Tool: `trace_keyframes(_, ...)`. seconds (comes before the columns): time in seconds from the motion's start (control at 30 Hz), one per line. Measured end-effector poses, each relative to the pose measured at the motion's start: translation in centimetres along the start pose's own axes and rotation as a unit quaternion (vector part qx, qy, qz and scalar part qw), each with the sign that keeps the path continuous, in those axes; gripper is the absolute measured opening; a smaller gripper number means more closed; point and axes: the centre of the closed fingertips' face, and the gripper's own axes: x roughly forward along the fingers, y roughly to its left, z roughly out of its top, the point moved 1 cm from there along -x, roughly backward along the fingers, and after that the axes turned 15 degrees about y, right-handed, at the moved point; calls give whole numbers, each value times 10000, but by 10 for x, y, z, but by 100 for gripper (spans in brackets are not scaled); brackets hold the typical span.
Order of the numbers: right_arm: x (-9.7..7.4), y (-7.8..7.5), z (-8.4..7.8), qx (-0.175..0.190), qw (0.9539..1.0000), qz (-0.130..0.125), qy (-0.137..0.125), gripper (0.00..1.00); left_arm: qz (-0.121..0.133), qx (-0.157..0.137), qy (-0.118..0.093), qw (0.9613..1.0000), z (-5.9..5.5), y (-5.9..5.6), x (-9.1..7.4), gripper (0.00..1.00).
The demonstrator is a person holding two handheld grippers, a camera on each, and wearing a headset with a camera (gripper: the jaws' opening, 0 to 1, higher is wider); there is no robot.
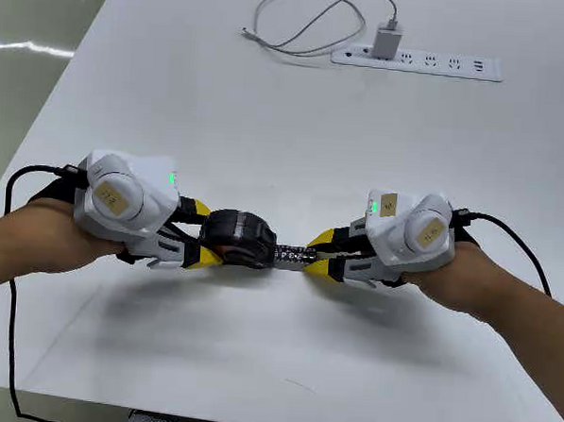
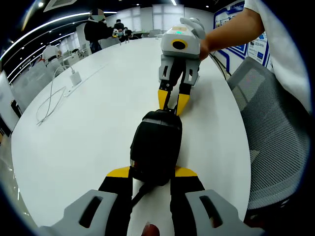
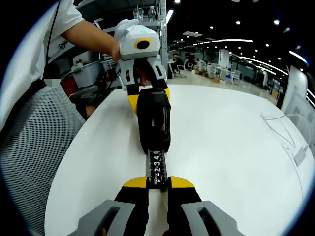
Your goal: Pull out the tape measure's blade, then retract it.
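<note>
Head view, white table (image 1: 268, 125), power strip (image 1: 418, 60), left claw (image 1: 202, 232) clamping tape measure (image 1: 240, 235), right claw (image 1: 320, 255) pinching blade (image 1: 294, 256)

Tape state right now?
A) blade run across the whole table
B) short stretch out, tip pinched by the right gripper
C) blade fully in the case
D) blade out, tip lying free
B: the right gripper is shut on the blade, with only a few numerals showing outside the case, which the left gripper clamps.
</note>
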Motion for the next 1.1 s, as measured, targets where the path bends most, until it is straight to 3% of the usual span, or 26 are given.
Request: trace_keyframes(1.1, -20, -4, -25, 61, 9998, -54, 188, 10, 4, -19, 7, 10000, 0, 1, 1, 24)
